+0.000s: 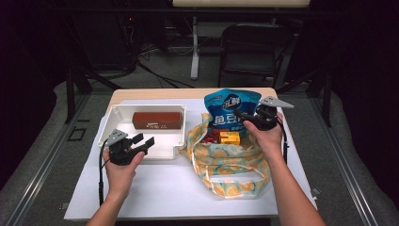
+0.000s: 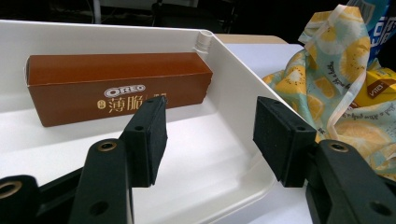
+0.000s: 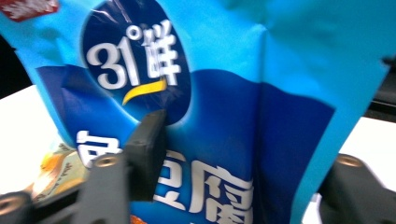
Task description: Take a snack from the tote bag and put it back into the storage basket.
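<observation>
A blue snack bag stands upright out of a lemon-print cloth bag. My right gripper has the snack bag between its jaws. The left fingertip lies in front of the bag and the other is hidden behind its edge, so contact is unclear. A brown Oreo box lies in the white tray. My left gripper hovers open over the tray's near right corner, holding nothing.
A yellow carton and a red packet sit inside the cloth bag. A white sheet covers the wooden table. A black chair and a table leg stand beyond the far edge.
</observation>
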A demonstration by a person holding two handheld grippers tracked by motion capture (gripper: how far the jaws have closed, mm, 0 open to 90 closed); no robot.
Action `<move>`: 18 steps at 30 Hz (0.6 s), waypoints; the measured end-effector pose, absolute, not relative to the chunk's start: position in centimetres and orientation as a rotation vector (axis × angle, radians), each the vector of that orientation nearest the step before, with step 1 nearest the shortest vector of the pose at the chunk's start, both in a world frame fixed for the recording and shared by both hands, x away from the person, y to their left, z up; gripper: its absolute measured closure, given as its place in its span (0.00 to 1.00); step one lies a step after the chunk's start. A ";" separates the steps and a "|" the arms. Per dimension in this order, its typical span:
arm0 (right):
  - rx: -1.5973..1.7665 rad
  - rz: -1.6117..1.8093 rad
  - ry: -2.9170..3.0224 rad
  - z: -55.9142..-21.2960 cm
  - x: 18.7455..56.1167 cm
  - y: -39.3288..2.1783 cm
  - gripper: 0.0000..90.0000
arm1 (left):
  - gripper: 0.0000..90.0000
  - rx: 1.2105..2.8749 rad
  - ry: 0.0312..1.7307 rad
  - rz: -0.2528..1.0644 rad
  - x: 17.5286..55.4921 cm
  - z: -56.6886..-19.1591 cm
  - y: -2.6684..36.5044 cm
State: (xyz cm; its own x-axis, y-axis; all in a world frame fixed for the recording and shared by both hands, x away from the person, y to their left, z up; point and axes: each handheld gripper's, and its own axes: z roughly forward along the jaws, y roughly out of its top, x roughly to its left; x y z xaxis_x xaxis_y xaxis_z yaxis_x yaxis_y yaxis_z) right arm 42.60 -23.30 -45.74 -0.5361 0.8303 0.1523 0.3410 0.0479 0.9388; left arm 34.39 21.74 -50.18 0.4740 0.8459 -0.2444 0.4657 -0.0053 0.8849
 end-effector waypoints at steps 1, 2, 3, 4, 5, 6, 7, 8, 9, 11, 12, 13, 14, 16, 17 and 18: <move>1.169 1.511 1.895 -45.7 42.5 -23.3 0.61 | 0.51 1.647 1.145 0.435 34.4 -50.2 21.8; 1.172 1.538 1.892 -45.7 42.5 -23.4 0.69 | 0.52 1.653 1.146 0.428 34.5 -50.2 21.8; 1.177 1.554 1.888 -45.8 42.5 -23.5 0.76 | 0.52 1.652 1.146 0.427 34.5 -50.3 21.7; 1.177 1.550 1.886 -45.8 42.4 -23.5 0.83 | 0.53 1.654 1.147 0.427 34.6 -50.3 21.7; 1.169 1.533 1.891 -45.7 42.3 -23.3 0.90 | 0.53 1.655 1.148 0.426 34.6 -50.4 21.7; 1.166 1.509 1.893 -45.7 42.2 -23.1 0.96 | 0.53 1.656 1.147 0.423 34.6 -50.4 21.6; 1.158 1.493 1.905 -45.6 42.1 -23.0 0.98 | 0.53 1.656 1.145 0.424 34.6 -50.4 21.6; 1.156 1.480 1.902 -45.6 42.0 -22.8 0.99 | 0.54 1.655 1.144 0.423 34.6 -50.3 21.6; 1.153 1.473 1.899 -45.6 41.8 -22.6 0.99 | 0.54 1.655 1.144 0.422 34.5 -50.3 21.6; 1.149 1.476 1.905 -45.5 41.7 -22.5 1.00 | 0.54 1.657 1.147 0.423 34.5 -50.3 21.6; 1.154 1.469 1.901 -45.5 41.7 -22.4 1.00 | 0.54 1.656 1.147 0.421 34.6 -50.4 21.7; 1.159 1.469 1.900 -45.3 41.6 -22.4 1.00 | 0.54 1.654 1.148 0.422 34.6 -50.4 21.7; 1.170 1.482 1.885 -45.1 41.5 -22.4 1.00 | 0.54 1.652 1.150 0.422 34.6 -50.4 21.7; 1.164 1.500 1.878 -44.6 41.3 -22.5 1.00 | 0.54 1.653 1.153 0.417 34.6 -50.4 21.8; 1.161 1.502 1.870 -44.3 41.2 -22.5 1.00 | 0.55 1.654 1.155 0.418 34.6 -50.4 21.8; 1.157 1.504 1.867 -43.9 41.1 -22.7 1.00 | 0.55 1.653 1.156 0.418 34.6 -50.5 21.9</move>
State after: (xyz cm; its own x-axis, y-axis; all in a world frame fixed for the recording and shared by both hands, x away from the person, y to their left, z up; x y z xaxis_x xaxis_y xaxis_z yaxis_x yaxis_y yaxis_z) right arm 41.09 -22.67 -43.92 -0.5308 0.8359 0.1398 0.3148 0.0412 0.9483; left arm 34.62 21.86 -50.45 0.4766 0.8411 -0.2558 0.4823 -0.0069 0.8760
